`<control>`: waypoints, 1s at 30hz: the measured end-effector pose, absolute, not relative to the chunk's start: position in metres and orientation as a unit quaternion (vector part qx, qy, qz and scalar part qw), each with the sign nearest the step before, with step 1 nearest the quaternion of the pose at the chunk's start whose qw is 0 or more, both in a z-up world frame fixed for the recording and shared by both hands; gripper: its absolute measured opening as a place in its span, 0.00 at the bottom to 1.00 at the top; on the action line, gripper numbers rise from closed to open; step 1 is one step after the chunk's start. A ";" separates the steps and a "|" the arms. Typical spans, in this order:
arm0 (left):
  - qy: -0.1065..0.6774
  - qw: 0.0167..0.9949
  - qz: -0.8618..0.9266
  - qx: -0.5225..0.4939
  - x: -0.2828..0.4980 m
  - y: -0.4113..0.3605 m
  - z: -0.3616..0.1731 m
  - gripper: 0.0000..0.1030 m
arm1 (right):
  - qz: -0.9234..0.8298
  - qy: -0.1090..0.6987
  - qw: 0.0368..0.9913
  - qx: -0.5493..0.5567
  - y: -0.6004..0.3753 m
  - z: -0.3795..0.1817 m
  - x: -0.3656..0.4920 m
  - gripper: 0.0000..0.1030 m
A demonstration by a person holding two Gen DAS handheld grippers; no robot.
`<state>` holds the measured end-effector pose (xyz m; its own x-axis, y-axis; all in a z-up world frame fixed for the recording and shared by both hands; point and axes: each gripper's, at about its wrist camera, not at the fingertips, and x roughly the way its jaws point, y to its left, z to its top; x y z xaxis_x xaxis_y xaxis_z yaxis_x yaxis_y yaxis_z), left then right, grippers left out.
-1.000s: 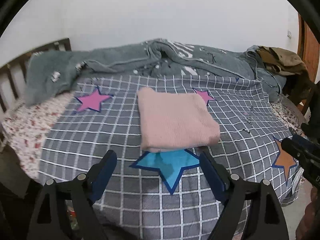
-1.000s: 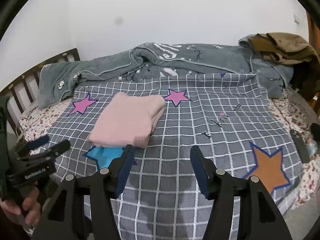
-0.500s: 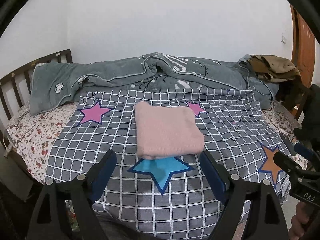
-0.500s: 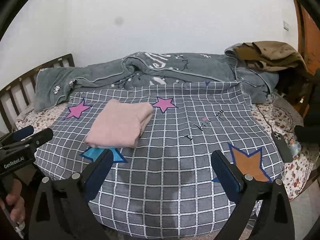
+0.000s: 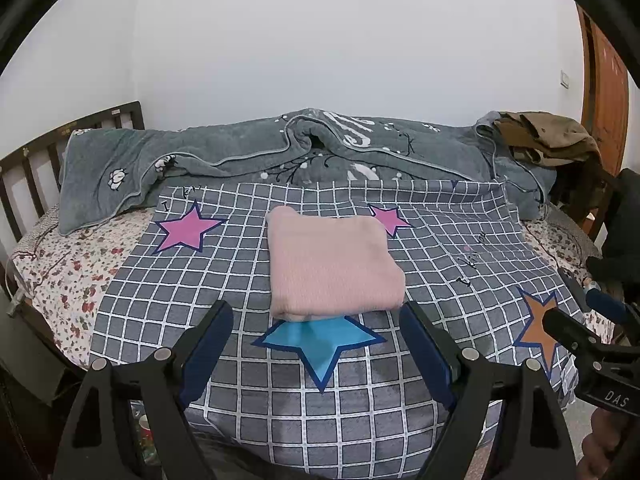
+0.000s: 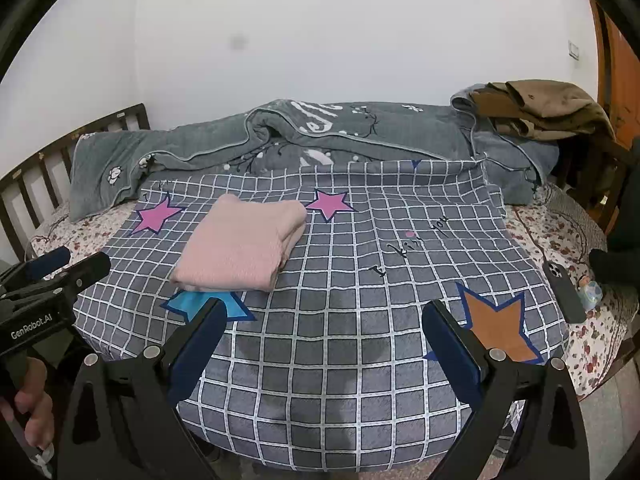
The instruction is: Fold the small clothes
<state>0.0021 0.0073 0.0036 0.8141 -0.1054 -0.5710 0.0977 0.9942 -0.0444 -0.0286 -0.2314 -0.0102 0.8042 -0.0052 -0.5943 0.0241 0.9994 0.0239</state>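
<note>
A pink garment [image 5: 332,260] lies folded into a neat rectangle on the grey checked sheet [image 5: 224,280], its near edge over a blue star. My left gripper [image 5: 316,344] hovers in front of it, open and empty, back from the cloth. In the right wrist view the pink garment [image 6: 240,244] sits to the upper left of my right gripper [image 6: 324,320], which stands wide open over bare checked sheet [image 6: 360,264] with nothing between its fingers. Each gripper shows at the edge of the other's view: the right gripper [image 5: 572,308] and the left gripper [image 6: 76,262], held by a hand.
A crumpled grey blanket [image 5: 320,148] runs along the wall side of the bed. Brown clothes [image 6: 540,108] pile at the back right. A dark phone [image 6: 562,292] and a small bottle [image 6: 592,290] lie by the right edge. The wooden headboard [image 5: 36,160] is at the left.
Both grippers have drawn back and risen from the bed, so the garment looks farther off. The right gripper's jaws have spread much wider. The garment has not moved.
</note>
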 end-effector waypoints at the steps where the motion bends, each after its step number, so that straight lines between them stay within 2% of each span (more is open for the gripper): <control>1: 0.299 0.953 -0.054 -0.008 0.002 0.007 0.004 0.82 | -0.007 0.313 0.950 0.015 -0.232 -0.010 -0.029 0.94; 30: 0.297 0.953 -0.050 -0.017 0.001 0.012 0.005 0.82 | 0.003 0.304 0.953 0.011 -0.224 -0.004 -0.035 0.94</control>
